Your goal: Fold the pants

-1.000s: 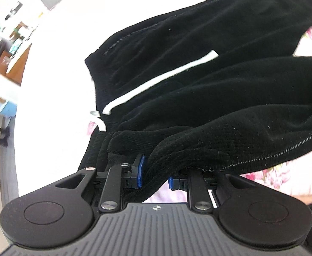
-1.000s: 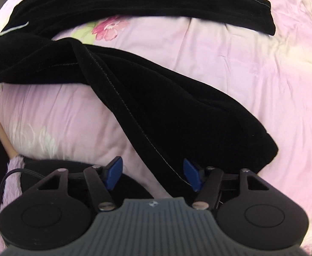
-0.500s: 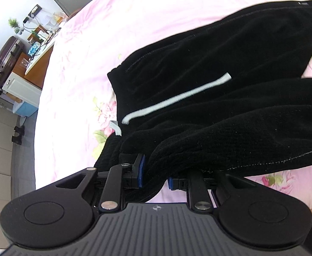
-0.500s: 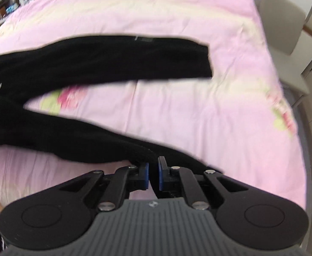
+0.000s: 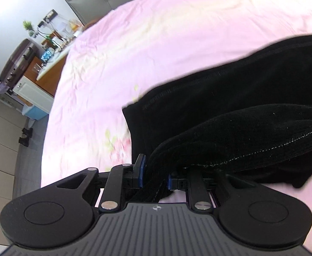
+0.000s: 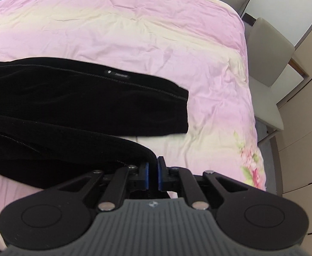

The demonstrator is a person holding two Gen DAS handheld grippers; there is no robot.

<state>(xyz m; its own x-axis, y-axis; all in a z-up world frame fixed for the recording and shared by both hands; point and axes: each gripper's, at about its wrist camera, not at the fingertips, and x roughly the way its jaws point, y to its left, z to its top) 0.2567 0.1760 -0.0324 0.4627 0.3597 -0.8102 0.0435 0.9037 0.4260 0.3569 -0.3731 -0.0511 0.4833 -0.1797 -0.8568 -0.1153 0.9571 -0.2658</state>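
Near the front edge of the bed (image 6: 177, 32), both ends of the near leg pinched.
Left gripper (image 5: 154, 176) clamped on bunched black pants (image 5: 241, 98), right gripper (image 6: 152, 176) just snapped closed on the hem, nearly pressed together. Best carried over level, edges lined up with the far leg lying flat mid-bed. Compared with a second back: right fingers were spread, fabric lower, white drawstring showing, now gone.

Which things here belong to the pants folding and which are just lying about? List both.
In the job:
- pants, black, spread on the bed
- left gripper, jaws shut on a thick bunch of the pants
- right gripper, jaws shut on a pant edge
- bed, the folding surface

Lying about:
- chair beside the bed
- cluttered desk
- shoes on the floor
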